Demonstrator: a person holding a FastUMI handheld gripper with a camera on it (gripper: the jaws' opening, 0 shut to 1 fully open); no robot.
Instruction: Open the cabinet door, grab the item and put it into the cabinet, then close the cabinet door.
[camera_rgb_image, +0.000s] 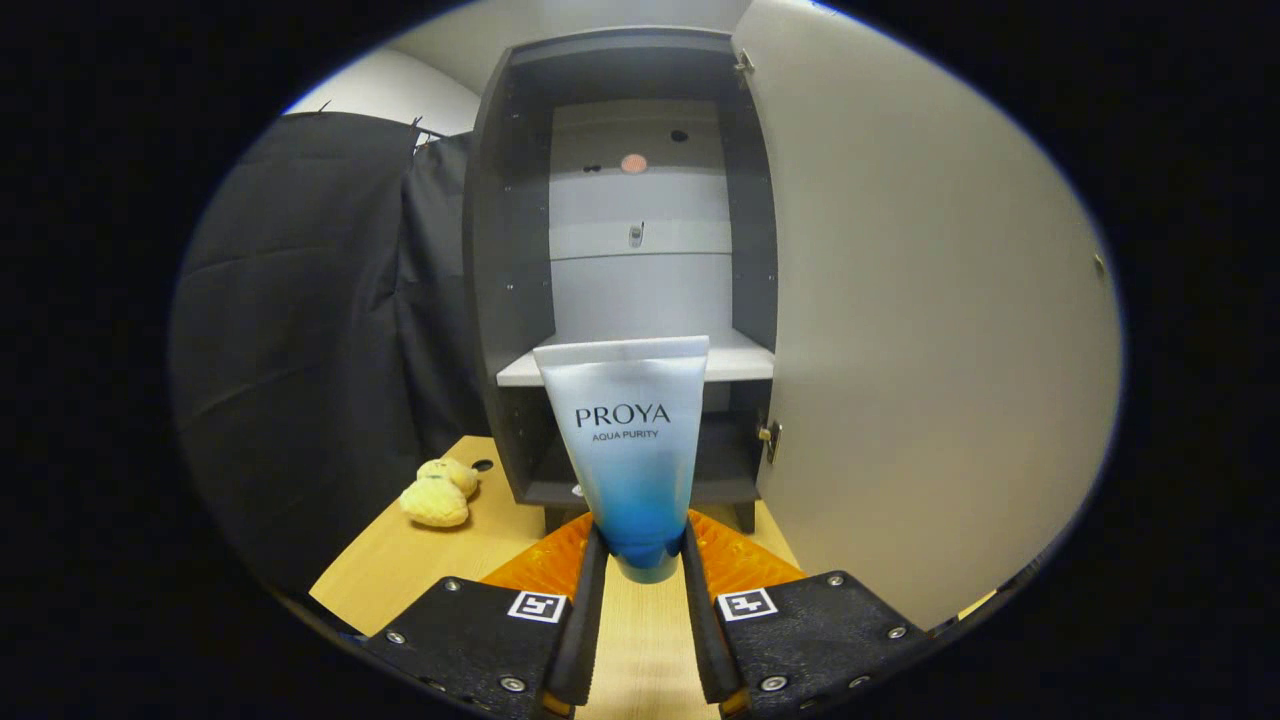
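1. While the cabinet (620, 250) stands with its door (920, 330) swung open, the tool (645, 560) grips the tube (628, 440) upright, both fingers pressing its lower end.
2. The tube is held above the worktop (430, 570), just before the cabinet's shelf (740, 360).
3. A plush toy (438, 492) lies on the worktop beside the cabinet.
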